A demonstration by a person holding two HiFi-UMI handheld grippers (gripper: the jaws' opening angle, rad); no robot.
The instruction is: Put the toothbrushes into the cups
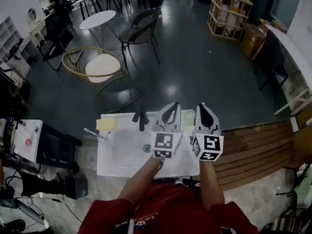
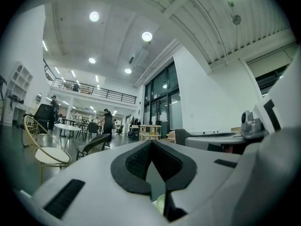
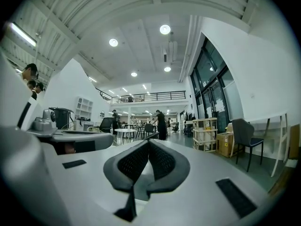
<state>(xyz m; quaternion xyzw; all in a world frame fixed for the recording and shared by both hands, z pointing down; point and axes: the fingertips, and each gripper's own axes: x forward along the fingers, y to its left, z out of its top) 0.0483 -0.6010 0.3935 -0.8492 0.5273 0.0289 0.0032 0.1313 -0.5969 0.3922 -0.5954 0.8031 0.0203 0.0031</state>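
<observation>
This is a big open office hall with a workshop feel. It has a high ceiling with round lamps [image 3: 164,29], a railed upper gallery [image 3: 150,96] and tall glass windows [image 2: 162,102]. Round tables [image 1: 97,19] stand with chairs [image 1: 141,30] near a wooden crate [image 1: 229,11], cardboard boxes [image 1: 252,40] and standing people [image 3: 161,125].

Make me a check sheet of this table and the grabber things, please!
Surface: white table, mostly bare.
Job's things: what looks like a toothbrush lies near the left edge; cups not clear.
Clutter: yellow block, dark items at the far edge, small round thing.
Grippers: left gripper and right gripper, fingers shut, both empty.
Cables: one cable on the floor, left.
Surroundings: chairs, round table, wooden crate.
</observation>
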